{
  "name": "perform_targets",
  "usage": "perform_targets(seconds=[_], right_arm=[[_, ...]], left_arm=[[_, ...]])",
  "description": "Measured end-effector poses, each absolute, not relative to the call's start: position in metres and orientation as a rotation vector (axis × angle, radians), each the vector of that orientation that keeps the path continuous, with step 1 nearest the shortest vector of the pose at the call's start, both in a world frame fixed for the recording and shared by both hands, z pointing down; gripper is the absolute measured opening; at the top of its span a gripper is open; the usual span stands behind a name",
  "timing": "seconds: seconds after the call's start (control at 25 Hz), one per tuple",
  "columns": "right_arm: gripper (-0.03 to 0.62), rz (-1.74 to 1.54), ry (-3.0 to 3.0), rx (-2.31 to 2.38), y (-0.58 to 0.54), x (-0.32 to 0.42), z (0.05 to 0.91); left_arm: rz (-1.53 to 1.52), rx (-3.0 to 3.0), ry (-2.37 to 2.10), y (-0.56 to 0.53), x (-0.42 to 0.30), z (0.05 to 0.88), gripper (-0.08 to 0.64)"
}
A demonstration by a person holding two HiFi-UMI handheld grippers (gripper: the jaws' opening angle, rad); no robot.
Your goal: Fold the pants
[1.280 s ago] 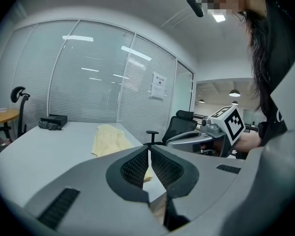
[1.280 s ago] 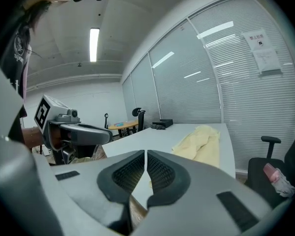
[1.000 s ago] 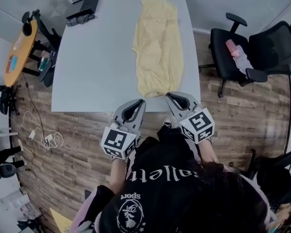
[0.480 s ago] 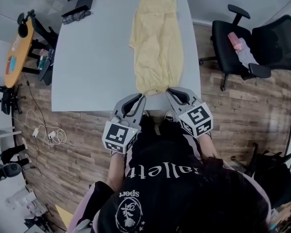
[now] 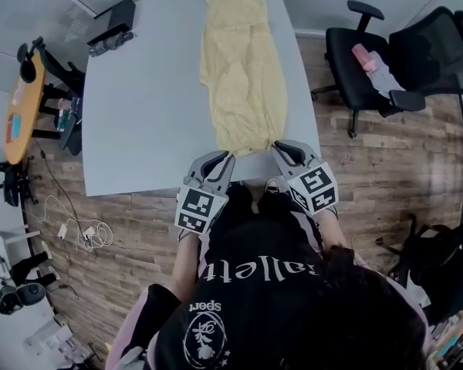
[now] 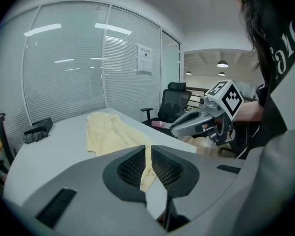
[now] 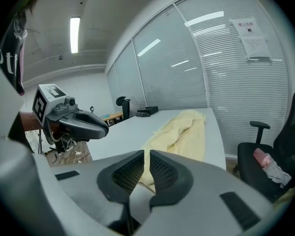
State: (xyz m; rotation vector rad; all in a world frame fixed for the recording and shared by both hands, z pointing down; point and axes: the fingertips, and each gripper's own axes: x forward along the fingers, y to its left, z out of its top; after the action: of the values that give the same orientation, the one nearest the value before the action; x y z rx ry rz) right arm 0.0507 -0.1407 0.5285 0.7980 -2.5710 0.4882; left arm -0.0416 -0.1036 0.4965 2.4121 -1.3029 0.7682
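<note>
Pale yellow pants (image 5: 239, 68) lie lengthwise on the grey table (image 5: 139, 114), one end at the near edge. My left gripper (image 5: 222, 157) is shut and empty, its tips at the table's near edge just left of that end. My right gripper (image 5: 278, 146) is shut too, holding nothing, just right of the same end. In the left gripper view the pants (image 6: 110, 132) stretch away beyond the closed jaws (image 6: 147, 149), and the right gripper (image 6: 201, 119) hovers at the right. In the right gripper view the pants (image 7: 182, 132) lie ahead and the left gripper (image 7: 78, 122) is at the left.
A black box (image 5: 112, 23) sits on the table's far left corner. Two black office chairs (image 5: 370, 75) stand at the right, one with a pink item (image 5: 363, 55) on its seat. An orange round table (image 5: 19, 106) and floor cables (image 5: 77, 226) are at the left.
Both grippers have sunk and drawn in towards the near end of the pants at the table edge. Both stayed shut.
</note>
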Motion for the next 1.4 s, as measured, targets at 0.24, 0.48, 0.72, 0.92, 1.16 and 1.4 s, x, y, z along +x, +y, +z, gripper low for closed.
perform_targets(seconds=[0.24, 0.48, 0.72, 0.92, 1.16, 1.4], right_arm=[[0.034, 0.397, -2.436, 0.772, -0.137, 0.052, 0.561], [0.132, 0.373, -2.343, 0.691, -0.133, 0.05, 0.59], [0.179, 0.309, -2.231, 0.592, -0.134, 0.049, 0.621], [0.21, 0.253, -2.141, 0.506, -0.135, 0.044, 0.649], [0.21, 0.257, -2.081, 0.502, -0.138, 0.038, 0.674], [0.169, 0.328, -2.075, 0.582, -0.146, 0.041, 0.68]], left_arm=[[0.906, 2.414, -1.151, -0.106, -0.052, 0.538, 0.125], [1.072, 2.433, -0.995, -0.11, -0.054, 0.579, 0.168], [1.205, 2.453, -0.866, -0.111, -0.053, 0.616, 0.189], [1.354, 2.479, -0.763, -0.108, -0.051, 0.648, 0.206], [1.432, 2.484, -0.706, -0.104, -0.049, 0.672, 0.206], [1.412, 2.479, -0.709, -0.109, -0.049, 0.678, 0.2]])
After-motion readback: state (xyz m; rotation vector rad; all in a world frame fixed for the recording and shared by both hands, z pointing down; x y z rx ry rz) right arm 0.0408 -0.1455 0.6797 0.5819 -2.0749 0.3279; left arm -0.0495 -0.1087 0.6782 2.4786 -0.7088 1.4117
